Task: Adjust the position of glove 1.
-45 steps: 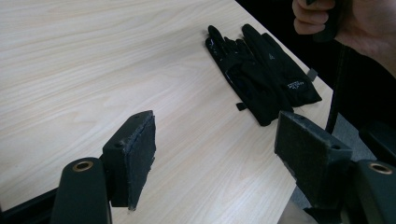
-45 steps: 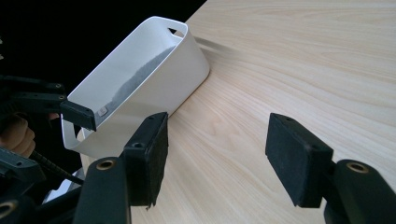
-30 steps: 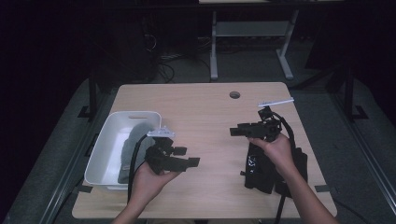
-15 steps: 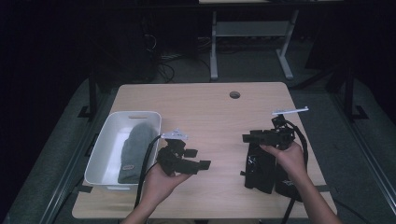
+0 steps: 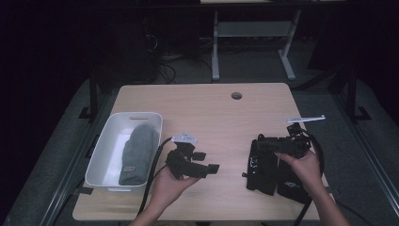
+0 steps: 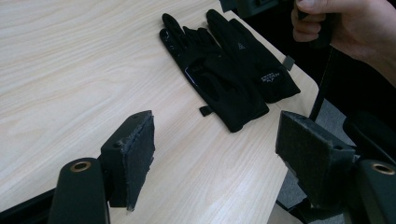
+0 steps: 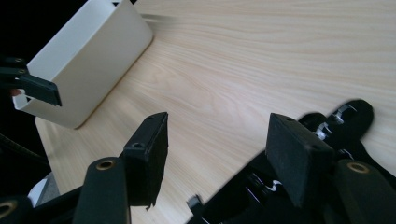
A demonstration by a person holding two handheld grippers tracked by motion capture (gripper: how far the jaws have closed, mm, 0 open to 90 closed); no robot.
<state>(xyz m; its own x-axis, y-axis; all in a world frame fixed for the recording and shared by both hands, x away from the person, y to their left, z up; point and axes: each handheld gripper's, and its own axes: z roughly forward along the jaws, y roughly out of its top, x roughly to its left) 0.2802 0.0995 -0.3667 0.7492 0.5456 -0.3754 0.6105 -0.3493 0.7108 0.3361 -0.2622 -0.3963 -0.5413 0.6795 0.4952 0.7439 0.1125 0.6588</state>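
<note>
High view: at lower centre the left gripper (image 5: 214,168) has its jaws wide apart, empty. At lower right, the right gripper (image 5: 258,144), jaws also parted on nothing, hangs over the black gloves (image 5: 263,169). Farther left, a white bin (image 5: 106,150) holds a grey mitten (image 5: 136,153).

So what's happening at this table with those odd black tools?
A person holds a two-jaw gripper in each hand over a wooden table. A pair of black gloves lies near the table's right edge, and the right gripper hovers just above them, jaws open, nothing held. The left gripper is open too and points toward the gloves. A grey glove already lies in the white bin on the left.
</note>
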